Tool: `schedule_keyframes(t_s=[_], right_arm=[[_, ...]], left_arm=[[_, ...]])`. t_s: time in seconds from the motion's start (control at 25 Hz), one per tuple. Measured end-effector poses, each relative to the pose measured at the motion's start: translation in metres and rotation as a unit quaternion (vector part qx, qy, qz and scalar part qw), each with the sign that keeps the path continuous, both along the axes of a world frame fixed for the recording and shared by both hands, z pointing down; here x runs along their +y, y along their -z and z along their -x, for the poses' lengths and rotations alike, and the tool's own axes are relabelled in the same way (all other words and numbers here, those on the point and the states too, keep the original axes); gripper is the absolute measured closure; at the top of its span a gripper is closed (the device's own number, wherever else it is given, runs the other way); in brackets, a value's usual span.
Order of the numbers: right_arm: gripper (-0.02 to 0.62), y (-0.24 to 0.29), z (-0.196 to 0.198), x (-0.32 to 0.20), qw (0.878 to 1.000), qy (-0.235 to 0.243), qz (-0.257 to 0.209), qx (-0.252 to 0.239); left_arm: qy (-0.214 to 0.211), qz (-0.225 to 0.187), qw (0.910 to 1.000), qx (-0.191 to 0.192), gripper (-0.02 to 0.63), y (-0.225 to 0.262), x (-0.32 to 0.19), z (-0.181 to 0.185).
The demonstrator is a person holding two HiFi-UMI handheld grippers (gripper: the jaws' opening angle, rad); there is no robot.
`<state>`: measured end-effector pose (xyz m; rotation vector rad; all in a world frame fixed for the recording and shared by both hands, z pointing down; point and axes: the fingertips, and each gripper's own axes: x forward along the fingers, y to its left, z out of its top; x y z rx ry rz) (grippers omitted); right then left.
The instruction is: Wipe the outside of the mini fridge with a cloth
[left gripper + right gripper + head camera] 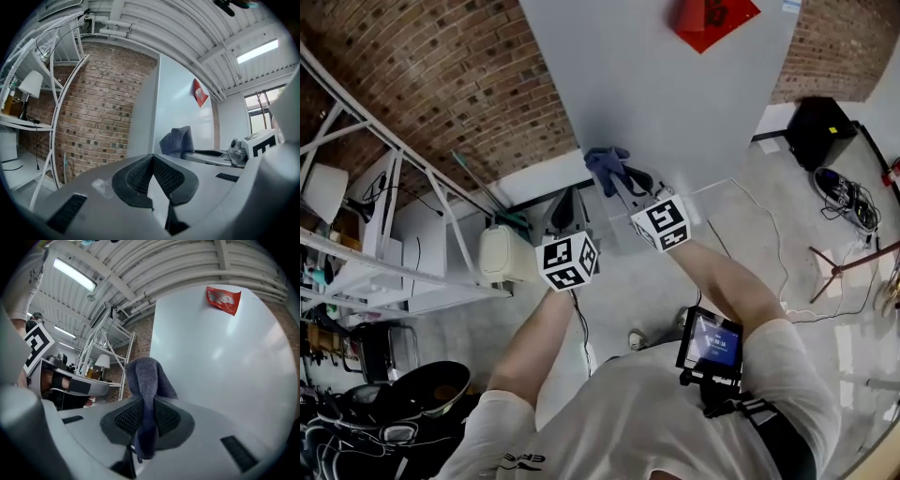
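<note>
We see the blue-grey cloth (147, 378) pinched between the jaws of our right hand-held gripper (145, 401). Its bunched end stands up above the pads and a short tail hangs below them. In the head view the cloth sits just above the middle of the frame, at the lower left corner of the mini fridge (656, 84), whose pale grey face fills the upper middle. We cannot tell whether the cloth presses on that face. A red sticker (712, 17) is stuck near the top edge of the frame. Our left hand-held gripper (566, 202) sits just left of and below the cloth, its jaws closed tip to tip with nothing between them. A brick wall (441, 84) fills the upper left. A white shelf rack (356, 244) with a lamp (323, 192) stands at the left edge.
</note>
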<state>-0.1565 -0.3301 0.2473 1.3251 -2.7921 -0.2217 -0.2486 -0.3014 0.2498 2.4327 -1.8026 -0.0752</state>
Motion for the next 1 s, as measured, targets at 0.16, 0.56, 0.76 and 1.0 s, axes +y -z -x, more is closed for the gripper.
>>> schedule_keyframes(t_s=[0.16,0.56,0.76,1.0], right_arm=[[0.538,-0.017,0.013,-0.013,1.0,0.002,0.011,-0.003],[0.538,-0.03,-0.016,-0.042,0.999,-0.016,0.022,-0.017],[0.538,-0.028,-0.052,-0.047,0.999,-0.03,0.017,-0.022],[0.538,-0.026,-0.118,-0.057,0.998,-0.06,0.016,-0.022]], left_arm=[[0.01,0.013,0.9998,-0.008,0.603,-0.012,-0.005,0.009],[0.014,0.029,0.9992,-0.024,0.603,-0.026,-0.025,-0.014],[0.0,0.029,0.9993,-0.025,0.602,-0.026,-0.033,-0.047],[-0.024,0.03,0.9989,-0.026,0.603,-0.025,-0.045,-0.104]])
